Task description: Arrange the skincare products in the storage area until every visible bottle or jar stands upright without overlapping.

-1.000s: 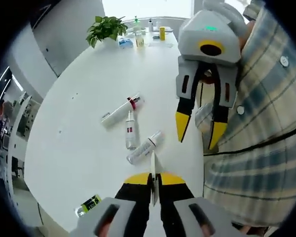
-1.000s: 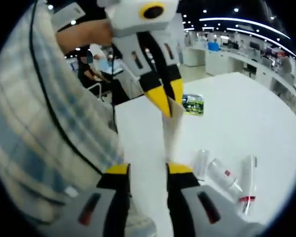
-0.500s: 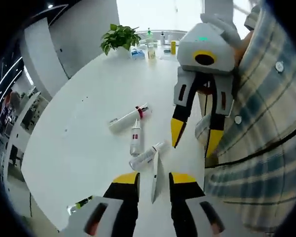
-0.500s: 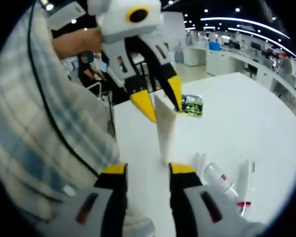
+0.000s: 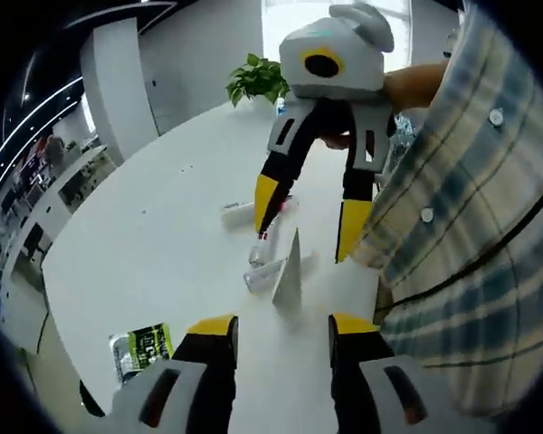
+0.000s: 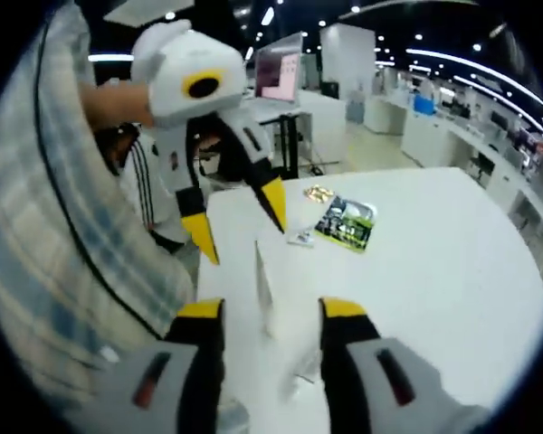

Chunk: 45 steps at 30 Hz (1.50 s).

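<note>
The left gripper [image 5: 283, 327], shut on the white tube [image 5: 288, 271] a second earlier, had spread its jaws; the tube stood free at 12 o'clock. The right gripper [image 6: 271, 312] was also parted.

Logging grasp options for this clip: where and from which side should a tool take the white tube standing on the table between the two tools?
Grip the white tube low, on its wider body, not the thin flat top. It stands upright and tapers upward. Come in level from the open left tool, jaws either side; the right tool hangs open just beyond it.
</note>
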Motion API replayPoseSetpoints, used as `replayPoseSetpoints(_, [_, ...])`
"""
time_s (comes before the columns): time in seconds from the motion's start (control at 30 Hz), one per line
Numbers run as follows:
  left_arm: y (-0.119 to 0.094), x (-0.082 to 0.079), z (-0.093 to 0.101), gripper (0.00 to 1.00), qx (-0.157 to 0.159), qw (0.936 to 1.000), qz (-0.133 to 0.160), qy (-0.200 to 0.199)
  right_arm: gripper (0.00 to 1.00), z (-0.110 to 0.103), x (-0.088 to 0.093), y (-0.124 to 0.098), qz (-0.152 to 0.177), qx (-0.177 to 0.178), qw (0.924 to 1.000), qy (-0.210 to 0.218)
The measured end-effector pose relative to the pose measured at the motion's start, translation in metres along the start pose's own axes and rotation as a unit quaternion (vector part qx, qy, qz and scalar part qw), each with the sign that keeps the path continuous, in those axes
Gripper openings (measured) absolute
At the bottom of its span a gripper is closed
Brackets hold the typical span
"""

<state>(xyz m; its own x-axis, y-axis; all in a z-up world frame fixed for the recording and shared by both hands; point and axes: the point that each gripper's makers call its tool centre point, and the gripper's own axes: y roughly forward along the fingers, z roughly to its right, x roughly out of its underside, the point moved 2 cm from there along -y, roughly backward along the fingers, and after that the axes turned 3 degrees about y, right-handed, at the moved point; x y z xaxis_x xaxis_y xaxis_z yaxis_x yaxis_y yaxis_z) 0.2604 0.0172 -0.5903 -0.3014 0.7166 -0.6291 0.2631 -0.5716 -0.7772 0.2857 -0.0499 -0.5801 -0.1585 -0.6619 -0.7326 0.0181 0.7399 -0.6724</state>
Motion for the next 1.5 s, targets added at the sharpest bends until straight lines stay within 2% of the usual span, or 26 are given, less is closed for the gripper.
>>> replayPoseSetpoints(0.13, [-0.002, 0.005, 0.000, 0.41, -0.007, 1.0000, 0.002, -0.005, 0.39, 0.002, -0.005, 0.010, -0.028, -0.012, 0.9993, -0.023])
replayPoseSetpoints(0.2, [-0.004, 0.008, -0.001, 0.41, -0.014, 0.9999, 0.002, -0.007, 0.36, 0.000, -0.001, 0.016, -0.059, -0.029, 0.9977, -0.014])
replayPoseSetpoints(0.4, [-0.005, 0.013, -0.003, 0.41, -0.020, 0.9997, 0.003, -0.013, 0.28, -0.004, -0.003, 0.026, -0.079, -0.047, 0.9957, -0.011])
replayPoseSetpoints(0.57, [-0.005, 0.014, -0.001, 0.41, -0.020, 0.9996, 0.007, -0.016, 0.21, -0.006, 0.003, 0.036, -0.111, -0.049, 0.9922, -0.027])
replayPoseSetpoints(0.7, [-0.005, 0.017, -0.001, 0.41, -0.019, 0.9997, 0.005, -0.015, 0.10, -0.006, 0.001, 0.039, -0.115, -0.052, 0.9919, -0.016])
replayPoseSetpoints(0.77, [-0.006, 0.018, -0.002, 0.39, -0.018, 0.9996, 0.006, -0.021, 0.09, -0.003, 0.000, 0.038, -0.117, -0.048, 0.9919, -0.018])
replayPoseSetpoints(0.87, [-0.007, 0.019, -0.003, 0.38, -0.020, 0.9994, 0.009, -0.026, 0.07, -0.002, 0.001, 0.038, -0.118, -0.050, 0.9917, 0.003])
replayPoseSetpoints(0.93, [-0.007, 0.020, -0.003, 0.38, -0.022, 0.9994, 0.008, -0.027, 0.06, 0.002, 0.000, 0.037, -0.115, -0.040, 0.9926, -0.004])
replayPoseSetpoints(1.2, [-0.009, 0.024, -0.006, 0.37, -0.025, 0.9992, 0.008, -0.029, 0.03, 0.003, 0.000, 0.035, -0.130, -0.054, 0.9895, -0.034])
replayPoseSetpoints(1.5, [-0.008, 0.021, -0.009, 0.37, -0.024, 0.9994, 0.009, -0.025, 0.03, 0.037, -0.023, 0.015, -0.106, -0.035, 0.9928, -0.042])
